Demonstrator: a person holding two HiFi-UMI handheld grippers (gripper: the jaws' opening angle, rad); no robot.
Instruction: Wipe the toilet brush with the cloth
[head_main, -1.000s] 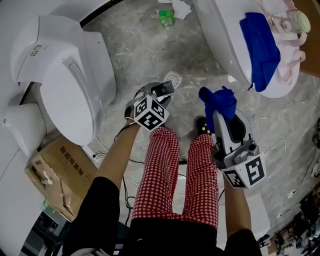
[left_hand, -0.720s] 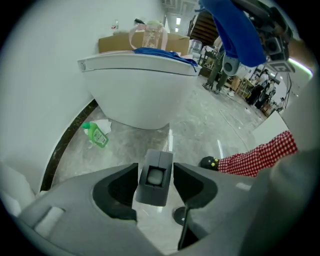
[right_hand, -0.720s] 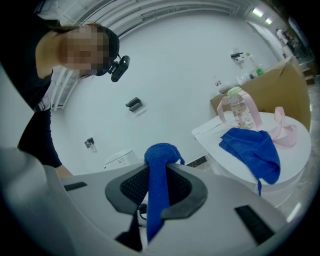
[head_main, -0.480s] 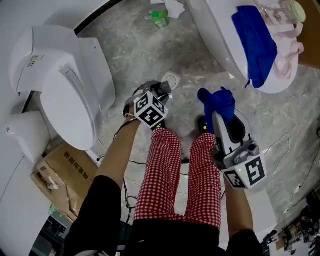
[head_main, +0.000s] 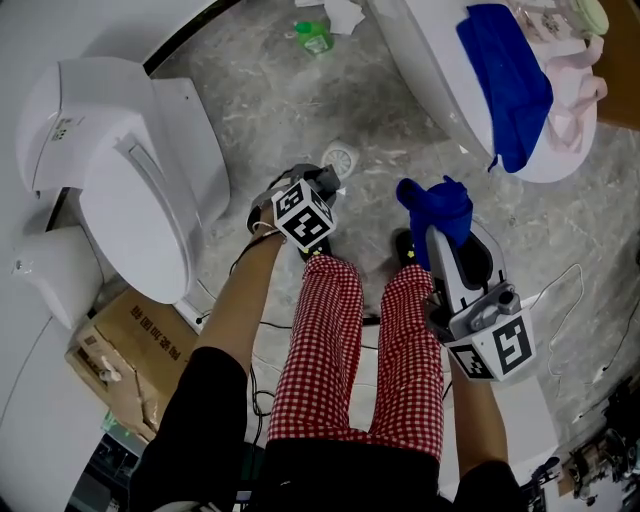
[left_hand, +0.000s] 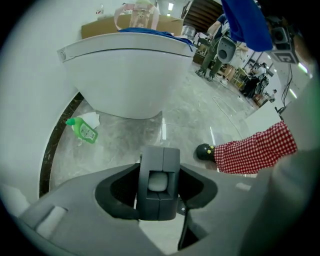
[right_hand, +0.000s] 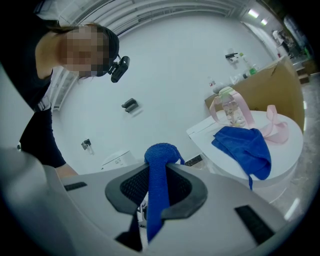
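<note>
White toilet (head_main: 130, 170) at left, lid down. Well right of it, white bowl (head_main: 430, 60) bearing a second cloth (head_main: 510, 70), blue. Between toilet and bowl, right gripper (right_hand: 159, 186) clenched on the blue cloth (right_hand: 161, 156), bunched above the jaws. Nearer the toilet, left gripper (left_hand: 159, 160) pressed together on nothing. Beyond the toilet, green bottle (head_main: 312, 38) on the floor.

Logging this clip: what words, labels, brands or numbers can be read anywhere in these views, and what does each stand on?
No text can be read as it stands.
Cardboard box: red print on its top, too blurred to read.
White toilet: a small sticker near its back, too small to read.
Green bottle: a label, too small to read.
</note>
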